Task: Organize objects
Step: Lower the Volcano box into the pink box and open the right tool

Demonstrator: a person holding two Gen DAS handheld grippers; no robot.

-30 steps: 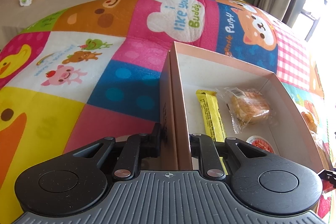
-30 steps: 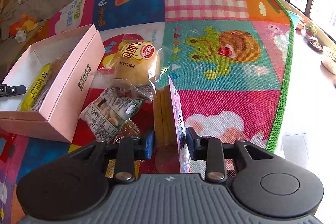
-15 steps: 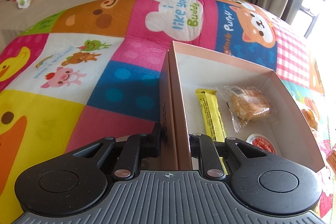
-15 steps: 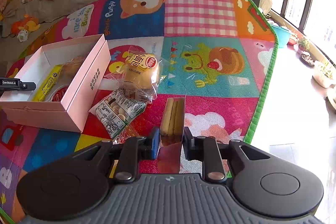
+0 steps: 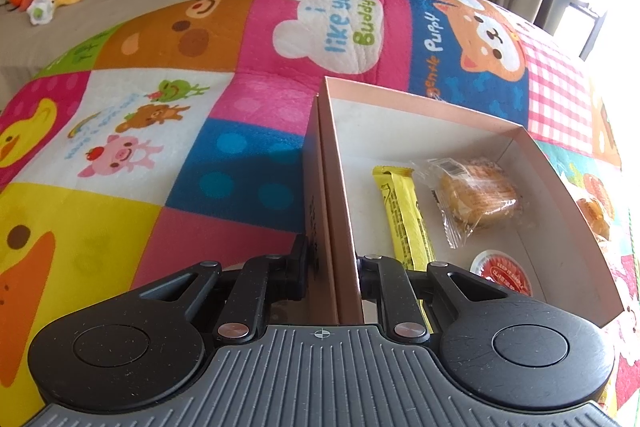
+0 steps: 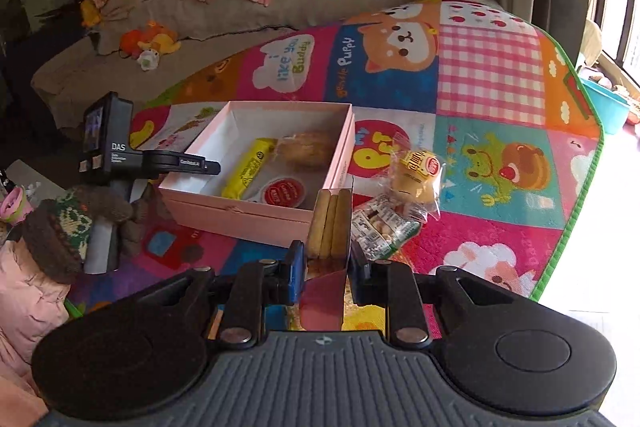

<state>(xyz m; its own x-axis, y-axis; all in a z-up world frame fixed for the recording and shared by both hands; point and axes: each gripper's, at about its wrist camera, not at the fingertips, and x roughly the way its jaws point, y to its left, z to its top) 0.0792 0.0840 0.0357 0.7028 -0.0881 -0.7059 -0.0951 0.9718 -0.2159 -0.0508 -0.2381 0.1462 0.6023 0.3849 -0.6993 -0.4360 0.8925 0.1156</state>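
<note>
- The left gripper (image 5: pixel 332 267) is clamped on the near-left wall of the pink box (image 5: pixel 532 155), one finger outside and one inside, which steadies the box on the play mat (image 5: pixel 240 99).
- The right gripper (image 6: pixel 326 267) holds a small open carton of biscuit sticks (image 6: pixel 330 223) pinched between its fingers, raised above the mat just in front of the box's near wall.
- The step in hand looks like carrying the carton into the box. To do it well, the carton should travel level with its open end up so the sticks do not slide out, clear the near wall, and come down in the bare back part of the box.
- The pinch should be light: the carton is thin card and would crush, and the sticks inside look brittle.
- The box is stiff paperboard, rectangular, matte pink outside and pale inside, with thin upright walls that could bow under a hard squeeze.
- Already inside lie a flat yellow wrapped bar (image 5: pixel 404 215), a pastry in clear crinkly film (image 5: pixel 476 195), and a small round cup with a red foil lid (image 5: pixel 502 273).
- Still on the mat beside the box are a wrapped bun (image 6: pixel 416 175) and a snack packet (image 6: pixel 380 227), both in slippery film.
- The mat is soft, woven and brightly printed.
</note>
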